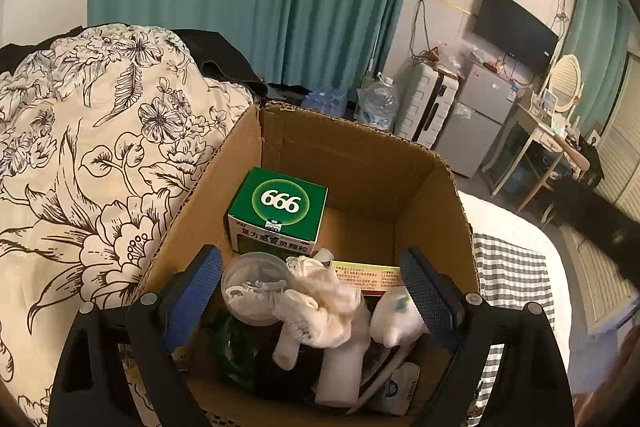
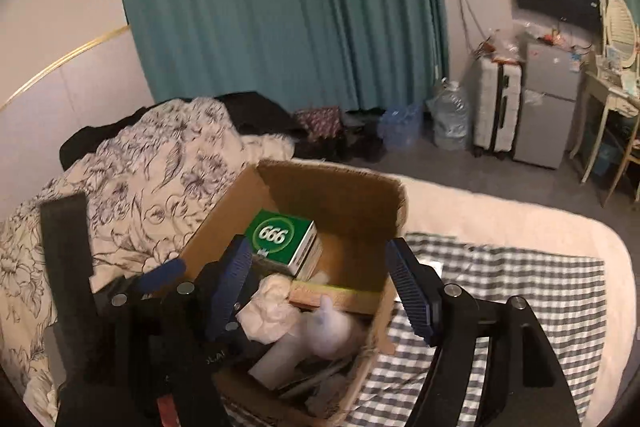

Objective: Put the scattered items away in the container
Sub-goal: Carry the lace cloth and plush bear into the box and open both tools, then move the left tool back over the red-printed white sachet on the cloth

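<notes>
- I have both tools over the cardboard box [image 1: 352, 155], which sits on the bed between the floral duvet [image 1: 92, 155] and the checked cloth [image 2: 520, 291]
- My left gripper [image 1: 312, 291] has its blue pads spread wide and nothing sits between them; the items under it lie loose in the box
- My right gripper [image 2: 320, 291] is also parted and empty, its pads apart over the box's near right corner; the view is a little blurred
- Already inside: the green medicine box [image 1: 280, 211] upright at the back left, a clear round tub [image 1: 252, 283], a crumpled white cloth [image 1: 324, 303], a flat yellow packet [image 1: 366, 277], a white bottle-like item [image 1: 396, 315] and some dark things underneath I cannot make out
- On the checked cloth just right of the box I see a small pale shape, too hidden by my right finger to name
- My judgement: most of the tidying is done, with perhaps one stray left, or none
</notes>
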`<state>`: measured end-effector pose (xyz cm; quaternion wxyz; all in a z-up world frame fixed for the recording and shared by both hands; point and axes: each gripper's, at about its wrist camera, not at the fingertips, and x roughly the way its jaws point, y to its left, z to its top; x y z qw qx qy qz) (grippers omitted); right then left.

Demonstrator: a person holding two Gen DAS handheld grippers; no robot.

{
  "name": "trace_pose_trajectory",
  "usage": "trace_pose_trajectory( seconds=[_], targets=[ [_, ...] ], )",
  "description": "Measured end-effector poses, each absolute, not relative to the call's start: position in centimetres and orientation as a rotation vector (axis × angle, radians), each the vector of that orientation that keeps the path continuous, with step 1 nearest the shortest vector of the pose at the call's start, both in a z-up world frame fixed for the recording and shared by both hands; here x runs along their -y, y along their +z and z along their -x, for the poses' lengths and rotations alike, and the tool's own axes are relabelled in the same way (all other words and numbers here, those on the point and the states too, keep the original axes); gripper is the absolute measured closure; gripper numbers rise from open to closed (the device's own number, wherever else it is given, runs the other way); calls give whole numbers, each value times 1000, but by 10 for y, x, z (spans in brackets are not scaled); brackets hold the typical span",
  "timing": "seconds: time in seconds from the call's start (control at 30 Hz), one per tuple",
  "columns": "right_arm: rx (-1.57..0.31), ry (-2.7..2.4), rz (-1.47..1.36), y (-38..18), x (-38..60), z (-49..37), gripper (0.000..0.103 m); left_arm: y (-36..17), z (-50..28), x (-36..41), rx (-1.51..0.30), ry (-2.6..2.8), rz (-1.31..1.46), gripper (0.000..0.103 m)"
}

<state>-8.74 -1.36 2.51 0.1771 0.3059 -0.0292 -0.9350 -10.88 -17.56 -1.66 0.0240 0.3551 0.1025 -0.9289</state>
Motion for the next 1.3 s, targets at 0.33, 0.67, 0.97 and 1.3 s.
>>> trace_pose_trajectory(
  seconds=[0.33, 0.67, 0.97, 1.3],
  targets=[
    [141, -2864, -891, 26, -89, 45, 29, -12, 84, 131, -209, -2998, -1074, 0],
    [216, -2901, -1049, 9, -181, 16, 29, -25, 46, 12, 80, -3227, -1081, 0],
    [253, -3009, -1029, -8, -225, 21, 25, -74, 70, -55, 47, -3078, -1262, 0],
    [245, -2991, -1154, -76, -242, 62, 24, -141, 144, -91, 57, -2814, -1174, 0]
  ],
)
